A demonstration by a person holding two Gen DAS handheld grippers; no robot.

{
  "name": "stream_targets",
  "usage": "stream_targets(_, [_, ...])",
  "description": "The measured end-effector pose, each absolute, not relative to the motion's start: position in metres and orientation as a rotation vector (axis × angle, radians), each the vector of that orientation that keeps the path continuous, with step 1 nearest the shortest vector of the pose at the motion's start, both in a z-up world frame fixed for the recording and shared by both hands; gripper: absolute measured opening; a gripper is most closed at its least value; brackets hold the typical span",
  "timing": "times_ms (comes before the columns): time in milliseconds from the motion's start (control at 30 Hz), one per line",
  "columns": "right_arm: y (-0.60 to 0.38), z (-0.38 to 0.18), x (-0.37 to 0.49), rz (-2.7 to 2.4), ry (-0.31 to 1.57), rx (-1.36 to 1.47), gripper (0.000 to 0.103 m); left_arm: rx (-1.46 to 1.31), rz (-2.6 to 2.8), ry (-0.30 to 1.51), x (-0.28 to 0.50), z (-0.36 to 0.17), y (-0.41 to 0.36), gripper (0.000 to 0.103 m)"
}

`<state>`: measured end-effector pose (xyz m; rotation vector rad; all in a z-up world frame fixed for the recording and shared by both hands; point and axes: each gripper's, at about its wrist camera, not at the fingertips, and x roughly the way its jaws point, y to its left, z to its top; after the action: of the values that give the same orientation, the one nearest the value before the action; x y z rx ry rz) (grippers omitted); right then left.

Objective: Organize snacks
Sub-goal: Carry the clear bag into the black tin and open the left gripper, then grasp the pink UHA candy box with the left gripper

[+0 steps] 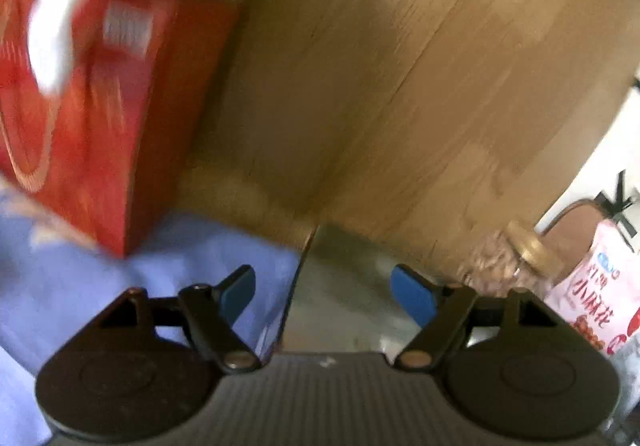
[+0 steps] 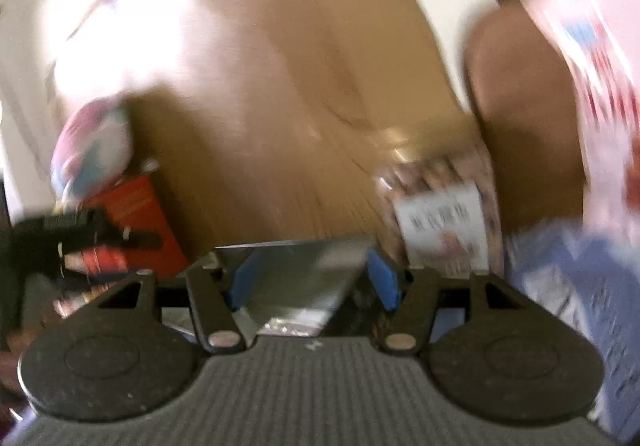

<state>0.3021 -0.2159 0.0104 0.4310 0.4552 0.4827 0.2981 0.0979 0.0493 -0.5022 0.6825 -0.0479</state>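
In the left wrist view my left gripper [image 1: 326, 292] is open, with a silvery foil packet [image 1: 340, 286] lying between and below its blue pads; no contact shows. A red snack box [image 1: 100, 106] stands at the left on a blue cloth [image 1: 80, 294]. In the right wrist view my right gripper [image 2: 310, 278] has its blue pads on either side of a silvery foil packet [image 2: 296, 282] and seems to hold it. A clear jar [image 2: 440, 206] with a white label lies just right of it. The view is blurred.
A wooden table [image 1: 400, 86] fills the middle. A glass jar with a gold lid [image 1: 516, 262] and a pink snack bag [image 1: 600, 286] sit at the right. A round pink-and-blue packet [image 2: 92, 146], the red box [image 2: 136, 222] and my other gripper [image 2: 60, 242] show at the left.
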Motion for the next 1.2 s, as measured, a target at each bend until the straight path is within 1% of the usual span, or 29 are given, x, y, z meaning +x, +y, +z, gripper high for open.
stream_targets(33, [-0.218, 0.005, 0.307, 0.499, 0.487, 0.472, 0.063, -0.517, -0.060, 0.721, 0.303, 0.041, 0.096, 0.076])
stream_targets(67, [-0.218, 0.000, 0.310, 0.512, 0.515, 0.494, 0.063, -0.527, -0.073, 0.747, 0.306, 0.035, 0.093, 0.071])
stream_targets(100, [-0.216, -0.004, 0.312, 0.511, 0.536, 0.496, 0.066, -0.519, -0.073, 0.757, 0.304, 0.031, 0.089, 0.070])
stream_targets(200, [-0.211, -0.009, 0.307, 0.500, 0.567, 0.468, 0.069, -0.421, -0.052, 0.752, 0.293, 0.033, 0.074, 0.070])
stream_targets(333, [-0.205, -0.003, 0.298, 0.491, 0.575, 0.419, 0.070, -0.371, -0.053, 0.751, 0.267, 0.035, 0.069, 0.070])
stream_targets(433, [-0.204, -0.003, 0.286, 0.511, 0.581, 0.409, 0.070, -0.345, -0.062, 0.753, 0.261, 0.037, 0.068, 0.074])
stream_targets(500, [-0.213, 0.001, 0.282, 0.495, 0.554, 0.438, 0.068, -0.410, -0.072, 0.749, 0.251, 0.042, 0.079, 0.077])
stream_targets(633, [-0.235, 0.014, 0.242, 0.458, 0.476, 0.469, 0.070, -0.441, -0.090, 0.656, 0.201, 0.059, 0.099, 0.079])
stream_targets(733, [-0.230, 0.012, 0.208, 0.541, 0.504, 0.455, 0.069, -0.402, -0.097, 0.627, 0.159, 0.061, 0.106, 0.079])
stream_targets(867, [-0.188, 0.013, 0.155, 0.748, 0.526, 0.343, 0.069, -0.412, -0.105, 0.661, 0.112, 0.050, 0.113, 0.079])
stream_targets(1000, [-0.135, 0.008, 0.105, 0.953, 0.572, 0.156, 0.068, -0.431, -0.092, 0.705, 0.069, 0.031, 0.122, 0.079])
stream_targets(1200, [-0.083, -0.009, 0.072, 1.057, 0.647, -0.030, 0.066, -0.444, -0.093, 0.763, 0.047, 0.008, 0.124, 0.079])
